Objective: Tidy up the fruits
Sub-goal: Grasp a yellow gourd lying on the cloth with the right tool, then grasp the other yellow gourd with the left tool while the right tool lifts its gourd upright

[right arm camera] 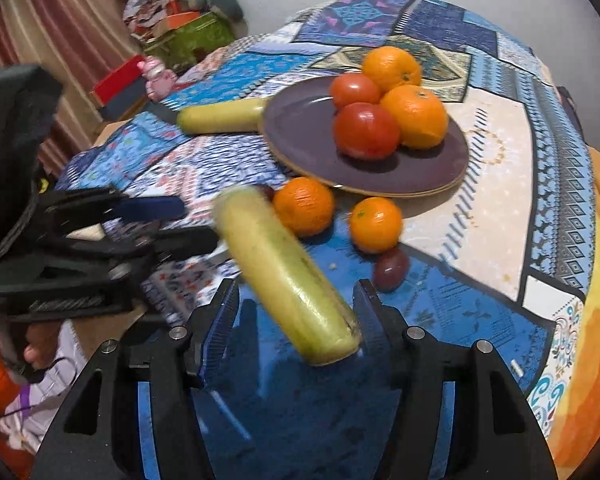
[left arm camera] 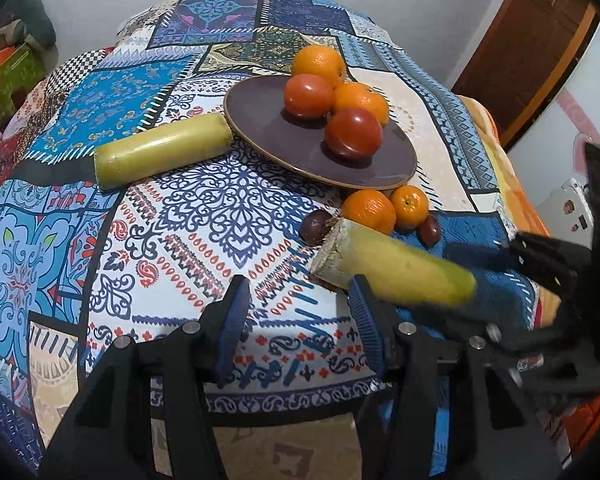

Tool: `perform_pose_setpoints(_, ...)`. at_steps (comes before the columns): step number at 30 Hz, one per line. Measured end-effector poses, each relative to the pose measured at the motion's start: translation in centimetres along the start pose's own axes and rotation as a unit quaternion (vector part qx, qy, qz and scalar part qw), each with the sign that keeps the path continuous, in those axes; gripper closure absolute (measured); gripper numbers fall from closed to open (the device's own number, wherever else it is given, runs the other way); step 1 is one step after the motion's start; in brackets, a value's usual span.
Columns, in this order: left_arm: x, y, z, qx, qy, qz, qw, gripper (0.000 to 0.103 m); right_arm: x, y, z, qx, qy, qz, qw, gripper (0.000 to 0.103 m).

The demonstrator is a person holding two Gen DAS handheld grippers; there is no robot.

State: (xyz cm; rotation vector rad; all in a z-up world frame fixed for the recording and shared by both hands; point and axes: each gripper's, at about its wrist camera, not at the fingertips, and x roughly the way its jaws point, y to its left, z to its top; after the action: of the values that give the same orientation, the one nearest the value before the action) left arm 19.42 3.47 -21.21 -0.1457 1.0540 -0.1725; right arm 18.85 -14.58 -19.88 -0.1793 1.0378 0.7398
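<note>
**Cane piece loose between the right jaws**

The right gripper [right arm camera: 296,312] had its jaws apart around the near end of a yellow-green cane piece [right arm camera: 284,272], only one pad touching, probably a release beside the loose oranges [right arm camera: 304,206]. The left gripper [left arm camera: 296,320] hung empty, jaws apart. The plate [left arm camera: 260,120] held four fruits

Dark purple plate [left arm camera: 260,120], orange oranges [left arm camera: 319,65], red tomatoes [left arm camera: 353,133], yellow-green stalks [left arm camera: 162,150], blue patchwork-patterned tablecloth [left arm camera: 204,208]

The left claw [left arm camera: 296,320] hangs open over the patterned desk [left arm camera: 204,208]. A yellow-green stalk piece [left arm camera: 396,268] lies just beside its right finger, near the plate [left arm camera: 260,120] of fruit.
</note>
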Motion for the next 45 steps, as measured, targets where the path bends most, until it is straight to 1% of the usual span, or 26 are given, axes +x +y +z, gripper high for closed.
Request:
perform_pose_setpoints(3,-0.1,0.3,-0.1,0.001,-0.002,0.004,1.0,0.051,-0.3,0.8,-0.3,-0.014,0.0,0.009,1.0,0.048)
perform_pose_setpoints(5,-0.4,0.5,-0.3,0.003,-0.005,0.006,1.0,0.051,0.1,0.9,-0.2,-0.015,0.002,0.007,1.0,0.048)
perform_pose_setpoints(12,-1.2,1.5,-0.8,0.0,-0.008,0.014,0.9999,0.051,2.1,0.7,1.0,0.005,0.006,0.013,1.0,0.053)
perform_pose_setpoints(13,-1.3,1.6,-0.9,-0.001,-0.008,0.015,0.9999,0.051,2.3,0.8,1.1,0.003,0.007,0.013,1.0,0.055)
perform_pose_setpoints(14,-1.3,1.7,-0.9,-0.002,-0.009,0.016,0.9998,0.051,2.5,0.9,1.2,0.002,0.008,0.013,1.0,0.06)
perform_pose_setpoints(17,-1.5,2.1,-0.9,-0.009,-0.011,0.017,0.9998,0.051,2.8,1.2,1.3,-0.007,0.009,0.019,1.0,0.065)
perform_pose_setpoints(20,-1.5,2.4,-0.9,-0.013,-0.012,0.019,0.9997,0.051,3.2,1.7,1.4,-0.015,0.01,0.011,1.0,0.065)
perform_pose_setpoints(23,-1.7,2.7,-1.0,-0.014,-0.012,0.022,0.9996,0.051,3.4,1.6,2.0,-0.005,0.011,0.017,1.0,0.063)
perform_pose_setpoints(26,-2.0,2.9,-0.9,-0.009,-0.016,0.03,0.9994,0.051,3.6,1.8,2.3,-0.011,0.01,0.013,1.0,0.068)
perform_pose_setpoints(31,-2.7,4.2,0.8,-0.002,-0.028,0.049,0.9984,0.05,2.7,2.5,2.0,-0.016,-0.002,0.013,1.0,0.069)
perform_pose_setpoints(33,-3.0,4.9,1.8,0.0,-0.035,0.055,0.9979,0.047,1.9,2.4,1.9,-0.01,-0.015,0.017,1.0,0.069)
perform_pose_setpoints(35,-3.2,5.5,2.9,0.004,-0.043,0.062,0.9972,0.041,1.0,2.2,2.1,0.0,-0.027,0.023,0.999,0.069)
perform_pose_setpoints(39,-2.9,6.6,5.6,0.017,-0.051,0.086,0.9948,0.035,-0.7,1.5,3.0,0.011,-0.053,0.021,0.998,0.069)
perform_pose_setpoints(42,-1.4,7.4,7.3,0.025,-0.041,0.087,0.9951,0.033,-1.4,1.0,3.9,0.017,-0.069,0.012,0.997,0.069)
perform_pose_setpoints(45,0.8,7.6,8.5,0.05,-0.021,0.102,0.9933,0.033,-1.6,0.3,4.5,0.03,-0.076,0.013,0.997,0.069)
